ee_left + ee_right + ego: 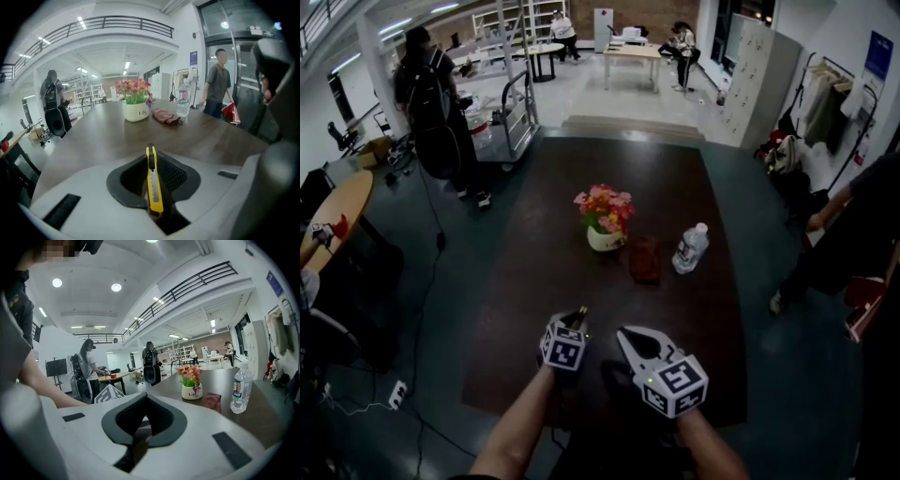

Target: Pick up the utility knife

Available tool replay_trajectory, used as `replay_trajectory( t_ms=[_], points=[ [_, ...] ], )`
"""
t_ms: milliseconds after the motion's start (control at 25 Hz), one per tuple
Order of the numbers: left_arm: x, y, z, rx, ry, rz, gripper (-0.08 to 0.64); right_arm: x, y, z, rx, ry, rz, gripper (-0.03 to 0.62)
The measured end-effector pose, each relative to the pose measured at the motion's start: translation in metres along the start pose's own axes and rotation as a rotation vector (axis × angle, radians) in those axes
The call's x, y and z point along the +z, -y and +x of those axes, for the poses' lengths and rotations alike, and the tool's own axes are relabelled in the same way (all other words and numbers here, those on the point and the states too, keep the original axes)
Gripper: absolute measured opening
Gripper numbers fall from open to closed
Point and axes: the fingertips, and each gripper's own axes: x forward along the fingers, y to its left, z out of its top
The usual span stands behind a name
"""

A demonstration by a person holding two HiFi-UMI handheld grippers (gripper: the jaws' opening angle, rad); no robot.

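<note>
A yellow utility knife stands on edge between the dark pads of my left gripper, which is shut on it. From the head view, the left gripper hangs just above the near part of the dark brown table, and the knife's tip pokes out ahead of its marker cube. My right gripper hovers close beside it on the right. Its pads meet at the front with nothing between them, so the right gripper is shut.
In the middle of the table stand a white pot of flowers, a reddish folded cloth and a water bottle. A person with a backpack stands at the far left, another person at the table's right side.
</note>
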Motion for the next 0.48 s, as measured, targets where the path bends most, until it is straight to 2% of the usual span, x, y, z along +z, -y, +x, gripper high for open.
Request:
replay_trajectory(
  t_ms=[240, 480],
  points=[
    [0.047, 0.020, -0.050, -0.058, 0.203, -0.041, 0.071, 0.008, 0.002, -0.002, -0.018, 0.041, -0.009, 0.011],
    [0.095, 0.031, -0.106, -0.105, 0.392, -0.093, 0.071, 0.028, 0.001, -0.002, -0.002, 0.127, -0.011, 0.011]
  ],
)
